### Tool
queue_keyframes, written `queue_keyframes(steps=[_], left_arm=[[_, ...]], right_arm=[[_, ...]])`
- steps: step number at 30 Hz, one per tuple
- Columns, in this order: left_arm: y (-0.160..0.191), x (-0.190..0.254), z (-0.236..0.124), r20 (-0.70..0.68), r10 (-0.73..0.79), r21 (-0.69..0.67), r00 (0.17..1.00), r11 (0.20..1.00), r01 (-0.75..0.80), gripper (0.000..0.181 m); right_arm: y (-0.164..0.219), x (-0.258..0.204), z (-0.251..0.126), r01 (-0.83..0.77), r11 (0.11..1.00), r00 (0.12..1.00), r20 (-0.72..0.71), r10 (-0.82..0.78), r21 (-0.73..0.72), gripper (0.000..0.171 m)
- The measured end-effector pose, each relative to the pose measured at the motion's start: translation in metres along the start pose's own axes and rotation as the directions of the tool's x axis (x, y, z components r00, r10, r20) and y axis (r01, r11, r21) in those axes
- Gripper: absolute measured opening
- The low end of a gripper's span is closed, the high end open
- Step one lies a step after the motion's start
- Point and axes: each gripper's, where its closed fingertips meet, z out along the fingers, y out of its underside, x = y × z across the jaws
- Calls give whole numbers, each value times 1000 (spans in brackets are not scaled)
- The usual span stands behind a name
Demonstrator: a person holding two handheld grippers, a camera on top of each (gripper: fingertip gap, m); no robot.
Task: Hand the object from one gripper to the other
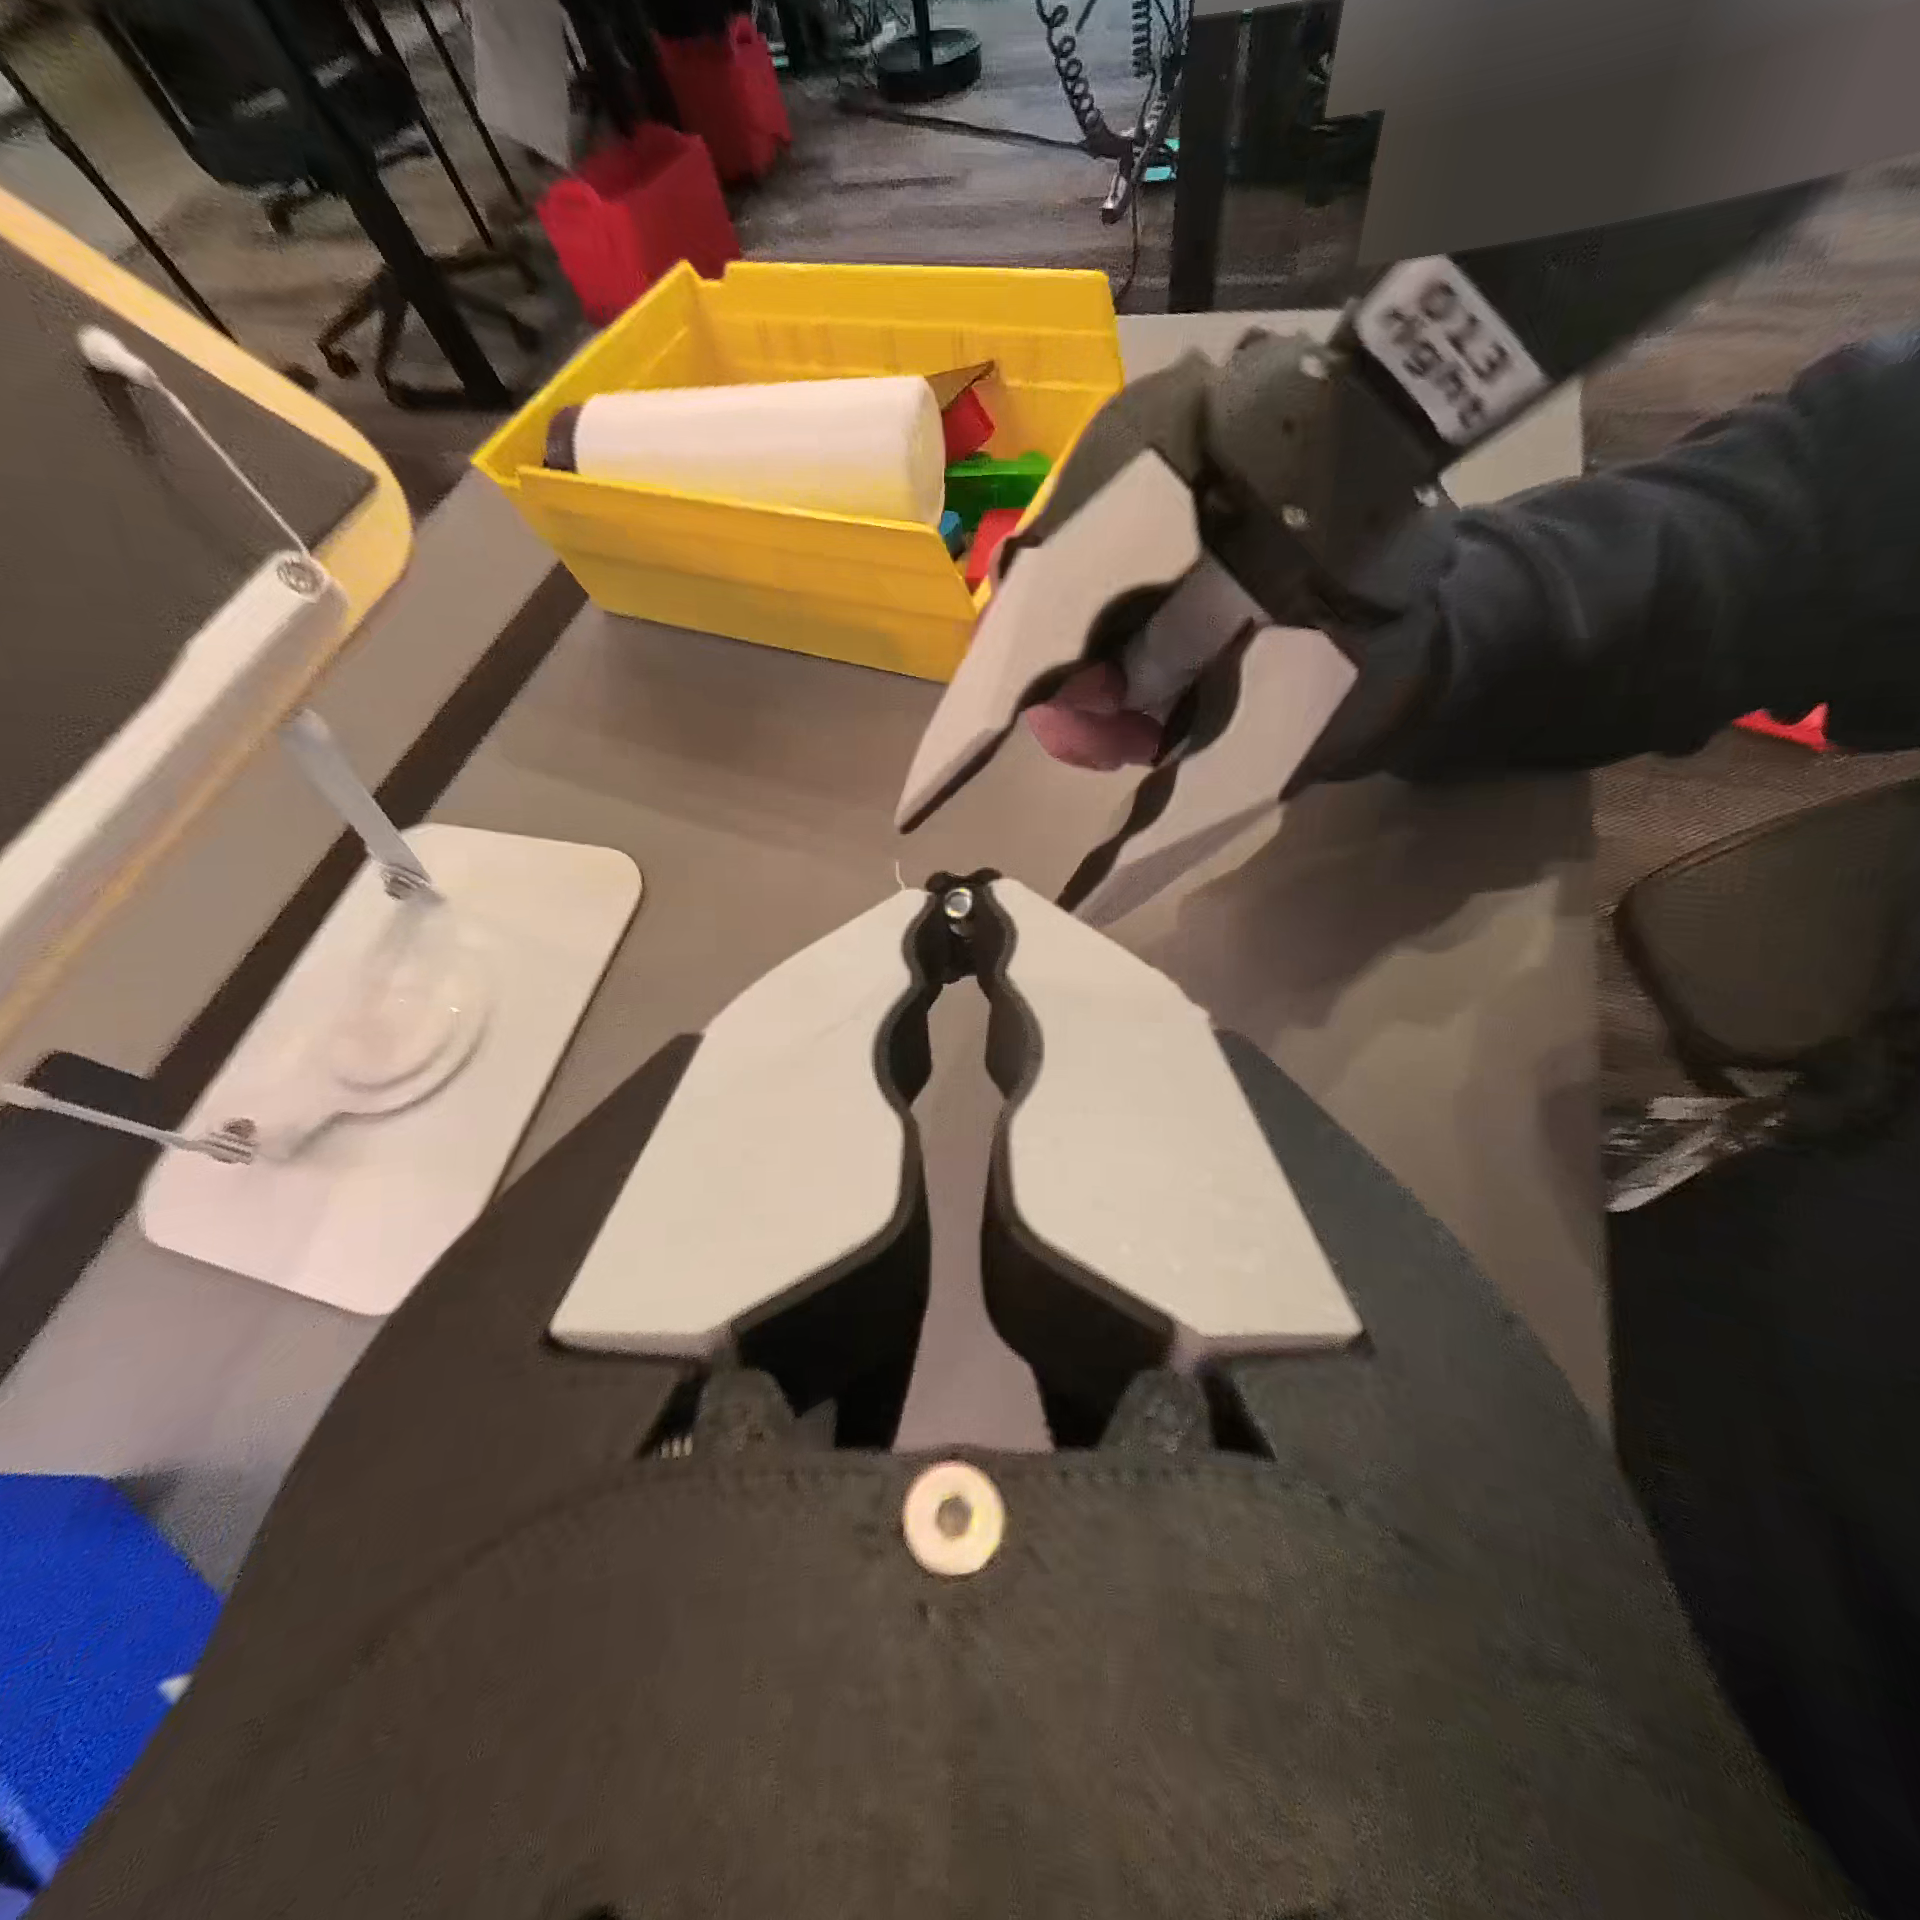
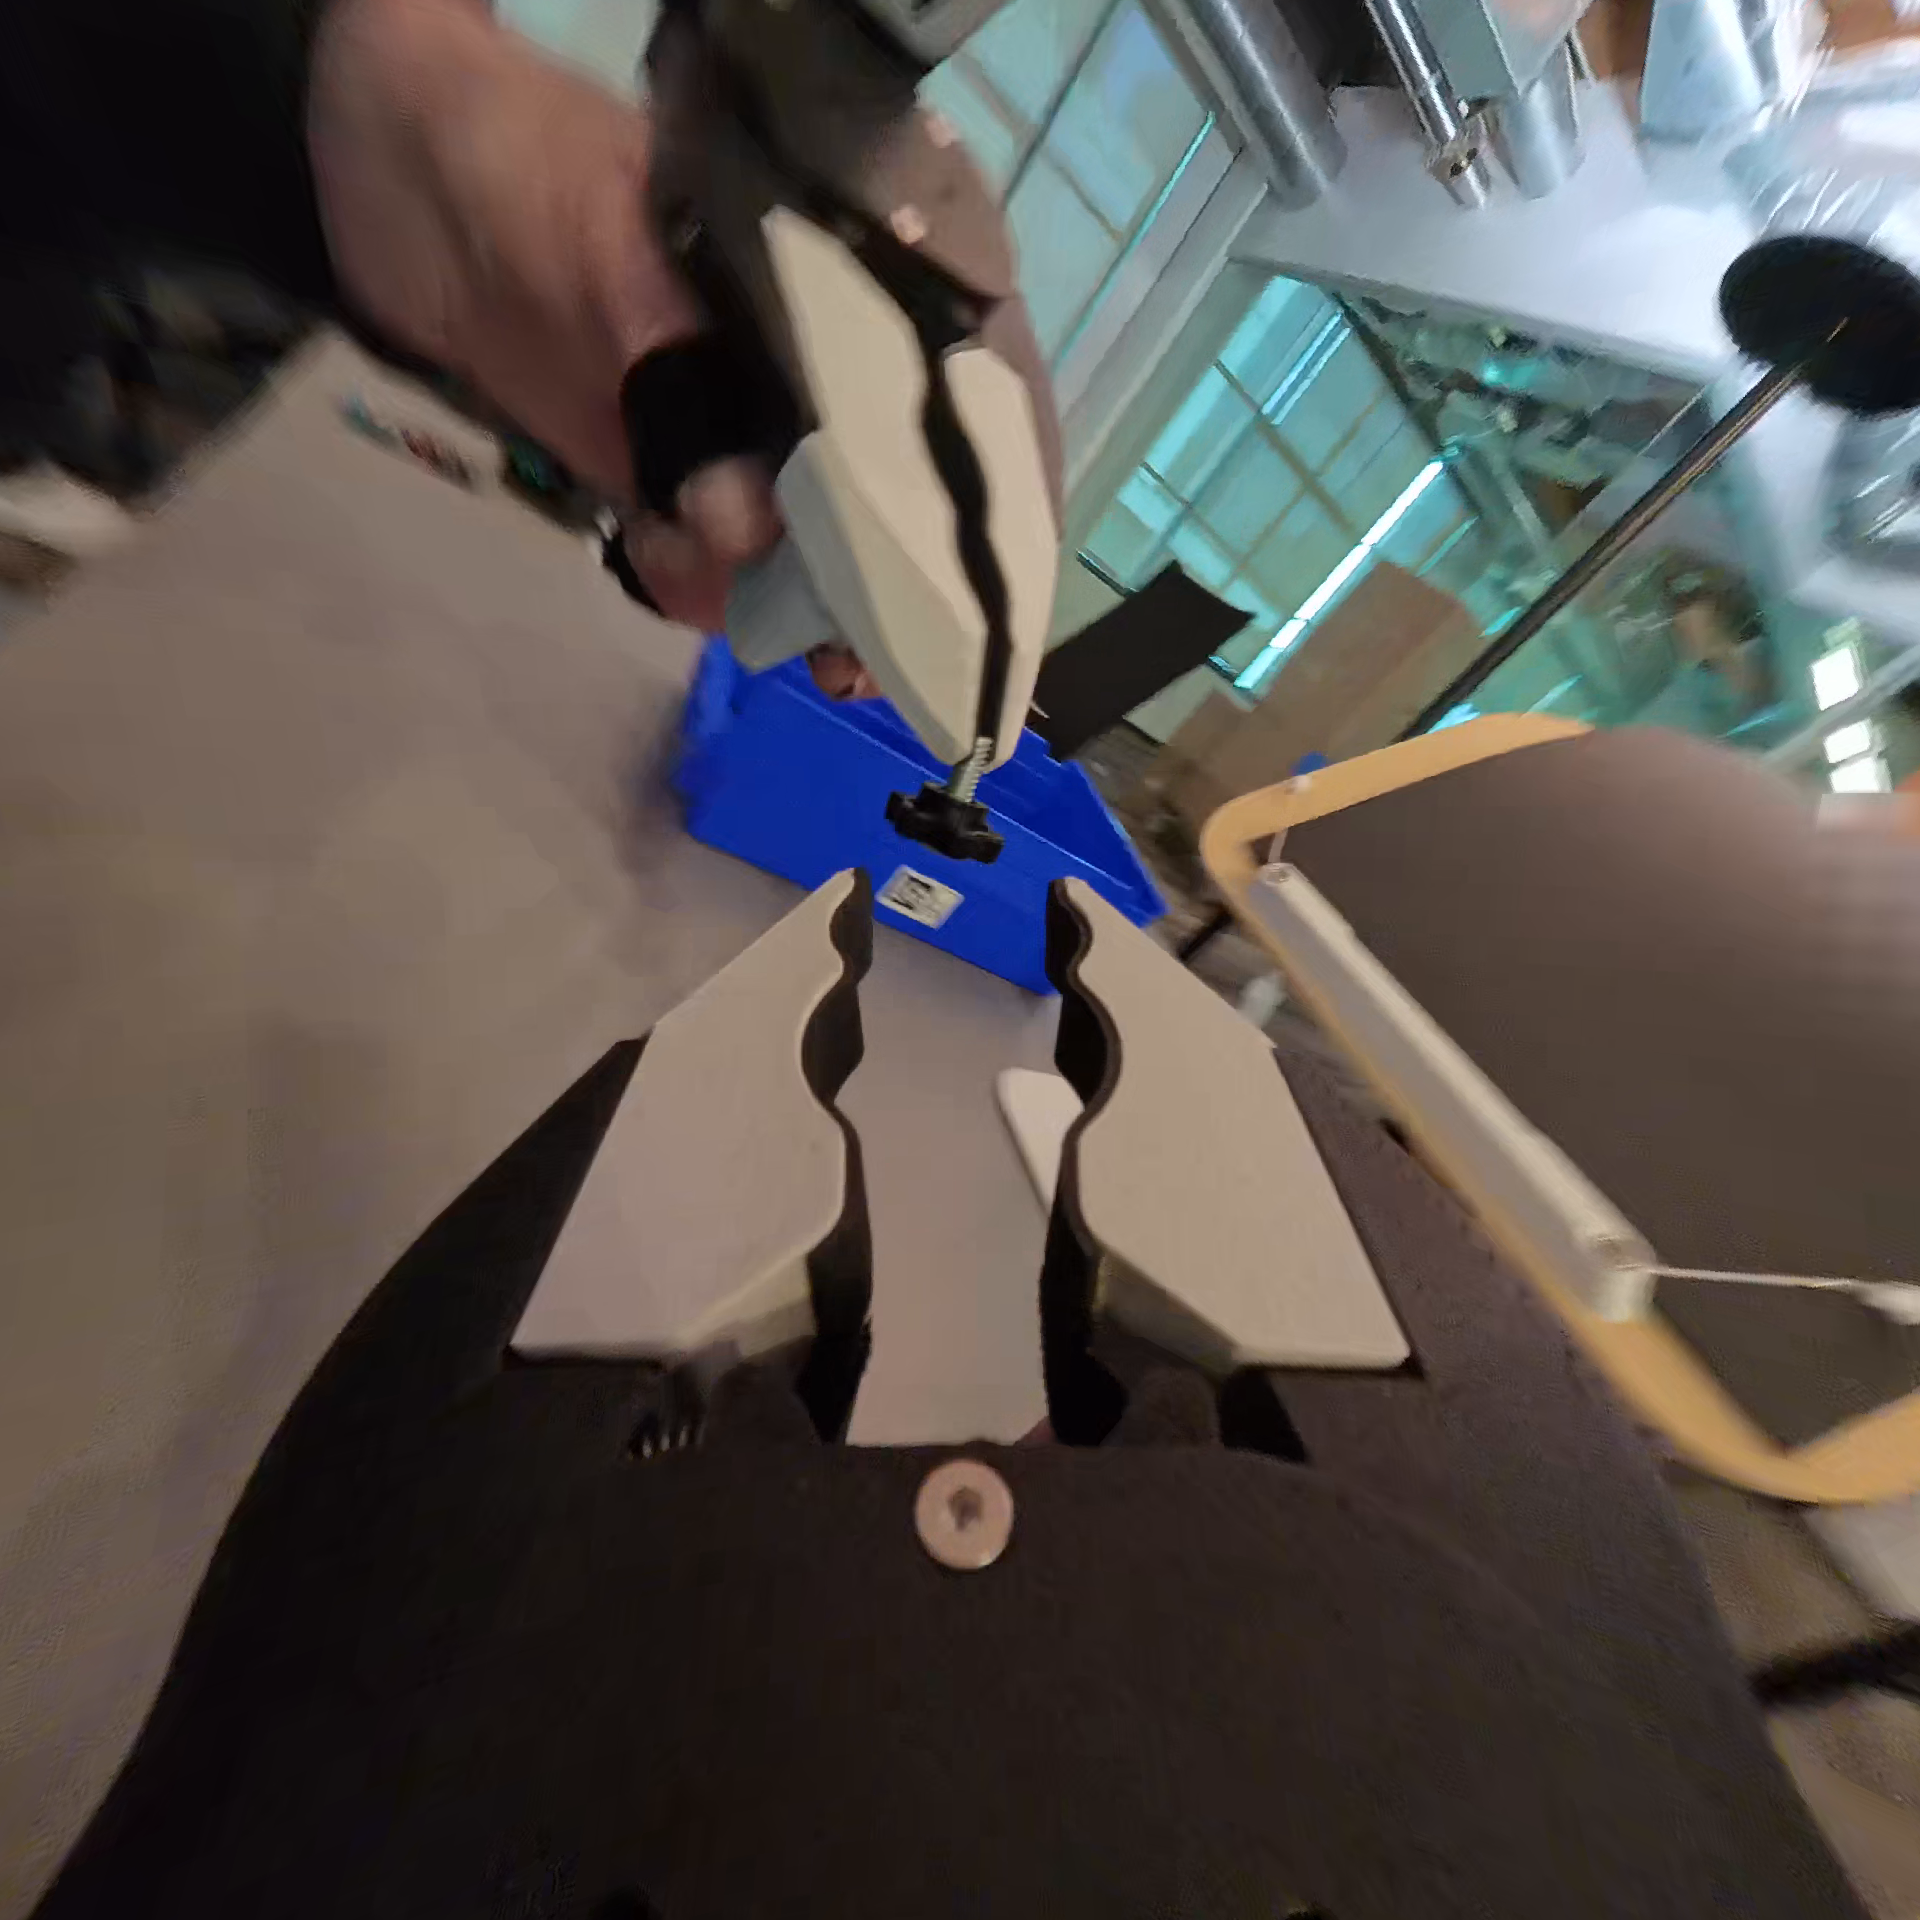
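A small screw with a black star knob (image 2: 943,821) is held by its threaded shaft in the tips of my left gripper (image 2: 985,740), knob end pointing outward. In the left wrist view the knob (image 1: 958,906) sits at the tips of the left gripper (image 1: 956,891), which is shut on it. My right gripper (image 2: 958,888) is open and empty, its fingertips just short of the knob on either side. In the left wrist view the right gripper (image 1: 987,862) comes in from the upper right, jaws apart, tips close to the knob.
A yellow bin (image 1: 727,582) holding a white cone and coloured blocks stands at the back of the grey table (image 1: 727,748). A blue bin (image 2: 821,790) lies behind the left gripper. A white stand base (image 1: 343,1174) and a yellow-rimmed panel (image 2: 1558,935) are to the side.
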Motion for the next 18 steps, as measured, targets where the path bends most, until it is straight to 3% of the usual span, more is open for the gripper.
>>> queue_keyframes(steps=[3, 7, 11, 18], left_arm=[[4, 3, 2, -79, -127, -64, 989, 990, 122, 5], [5, 1, 5, -150, -286, -110, 946, 956, 272, 5], [8, 2, 8, -179, -356, -163, 917, 930, 330, 5], [19, 10, 16, -175, -332, -245, 927, 926, 286, 5]], right_arm=[[6, -6, 2, 299, 949, 952, -43, -304, -106, 26], [11, -10, 5, 475, 860, 870, -49, -491, -188, 25], [14, -11, 4, 516, 830, 845, -36, -534, -212, 20], [20, -15, 7, 509, 833, 853, -5, -523, -218, 17]])
